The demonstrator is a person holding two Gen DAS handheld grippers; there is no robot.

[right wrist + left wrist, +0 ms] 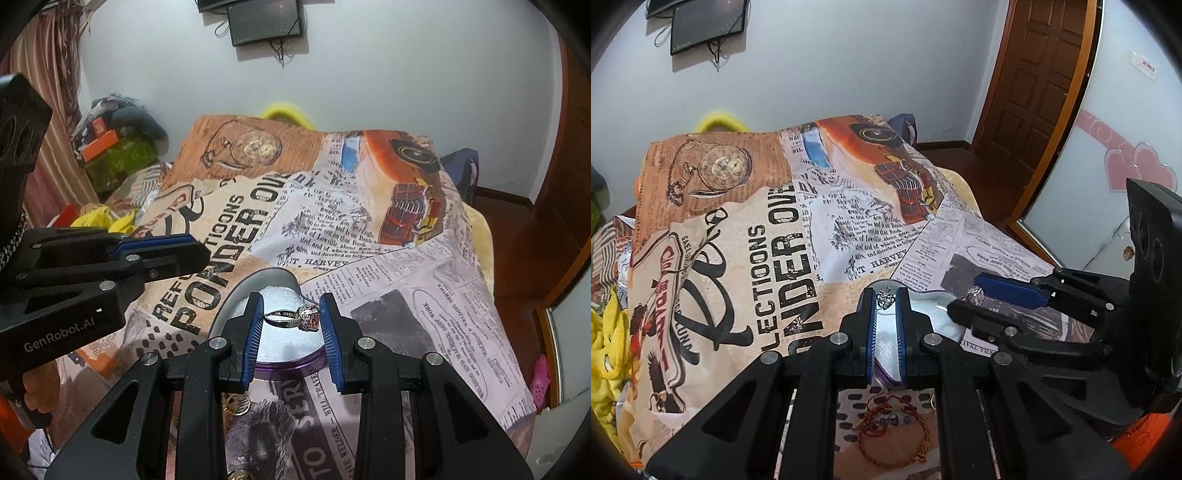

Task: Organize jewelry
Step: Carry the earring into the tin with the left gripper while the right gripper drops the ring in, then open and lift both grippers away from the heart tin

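Rings in both grippers, each over the heart-shaped tin. Left wrist view only: left gripper (885, 301) clenched on a small silver piece (885, 300), pinched between the blue pads at the tips, hanging above the tin's (936, 293) far lobe; whether it is a ring or a charm cannot be told. Same view shows a red-and-gold braided bracelet (886, 432) with a few beads lying on the bedspread (746, 258) at 6 o'clock of the tin, under the gripper frame; right wrist view does not show it. Right gripper (973, 299) enters at 3 o'clock there, side-on, something sparkly at its tips, detail unclear. Right wrist view only: right gripper (292, 314) grasping a silver ring with a pink stone (295, 316), band touching the left pad, stone setting against the right pad, held above the tin's (236, 295) white lining. Also only here: gold hoop pieces (238, 404) on the bedspread (424, 295) at 7 o'clock of the tin, and more gold at the bottom edge, partly hidden. Left gripper (199, 254) shows at 9 o'clock in this view, side-on, its held piece not visible. Tin: purple wall, white sparkly padded inside, nothing seen resting in it in either view; both held pieces are above it, not set down.
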